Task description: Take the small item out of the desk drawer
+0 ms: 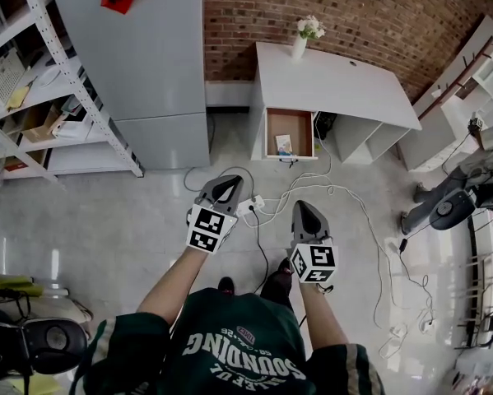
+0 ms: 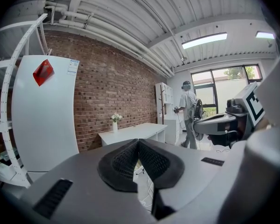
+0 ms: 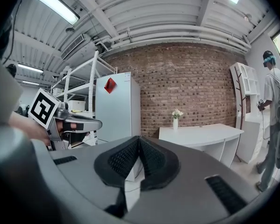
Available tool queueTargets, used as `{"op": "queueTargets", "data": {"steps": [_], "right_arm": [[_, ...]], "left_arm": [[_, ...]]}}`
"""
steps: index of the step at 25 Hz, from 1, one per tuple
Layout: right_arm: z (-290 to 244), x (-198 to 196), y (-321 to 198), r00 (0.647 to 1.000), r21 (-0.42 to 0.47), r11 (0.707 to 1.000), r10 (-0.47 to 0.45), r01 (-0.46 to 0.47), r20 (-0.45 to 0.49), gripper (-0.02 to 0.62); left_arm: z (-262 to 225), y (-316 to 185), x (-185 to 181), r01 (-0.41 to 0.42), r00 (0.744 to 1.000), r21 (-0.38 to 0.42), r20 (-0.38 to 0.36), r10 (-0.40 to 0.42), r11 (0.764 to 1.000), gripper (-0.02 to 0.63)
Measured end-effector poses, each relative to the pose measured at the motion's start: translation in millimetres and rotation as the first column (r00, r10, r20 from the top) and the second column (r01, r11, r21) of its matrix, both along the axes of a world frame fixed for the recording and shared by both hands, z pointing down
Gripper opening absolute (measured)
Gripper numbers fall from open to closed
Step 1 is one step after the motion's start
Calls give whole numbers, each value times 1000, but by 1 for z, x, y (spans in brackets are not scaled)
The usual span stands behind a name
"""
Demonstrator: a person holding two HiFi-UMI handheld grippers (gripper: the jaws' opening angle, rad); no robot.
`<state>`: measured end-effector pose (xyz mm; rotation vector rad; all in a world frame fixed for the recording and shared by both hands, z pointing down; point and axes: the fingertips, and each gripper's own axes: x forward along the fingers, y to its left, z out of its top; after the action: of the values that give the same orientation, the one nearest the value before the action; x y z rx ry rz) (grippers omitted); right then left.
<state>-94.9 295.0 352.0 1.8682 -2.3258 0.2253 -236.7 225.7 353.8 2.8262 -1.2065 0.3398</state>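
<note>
A white desk (image 1: 337, 81) stands against the brick wall, well ahead of me. Its drawer (image 1: 272, 134) is pulled open and shows a brown bottom. A small pale item (image 1: 284, 145) lies in the drawer near its front. My left gripper (image 1: 227, 183) and right gripper (image 1: 304, 206) are held side by side over the floor, far short of the desk, both pointing towards it. Each has its jaws shut with nothing between them, as the left gripper (image 2: 138, 141) and right gripper (image 3: 139, 138) show in their own views. The desk (image 2: 135, 130) (image 3: 205, 134) appears beyond the jaws.
A vase of flowers (image 1: 305, 35) stands on the desk's back edge. White cables (image 1: 312, 194) trail across the floor between me and the desk. A grey cabinet (image 1: 139, 64) and metal shelving (image 1: 32, 97) stand at the left, a fan (image 1: 452, 208) at the right. A person (image 3: 270, 106) stands far right.
</note>
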Motion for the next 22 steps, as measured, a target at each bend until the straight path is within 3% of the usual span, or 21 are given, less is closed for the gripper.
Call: {"op": "queueTargets", "data": {"steps": [10,22], "right_arm": [[2,19,-36,999,-1,999,-44,44,2,25],[7,73,-113,993,-28,993,-117,117,15,25]], "left_arm": [[7,-31,20,37,999,-12,14,-37,999,17],[13,-94,66,113,993,-44,24,-112,993,17]]}}
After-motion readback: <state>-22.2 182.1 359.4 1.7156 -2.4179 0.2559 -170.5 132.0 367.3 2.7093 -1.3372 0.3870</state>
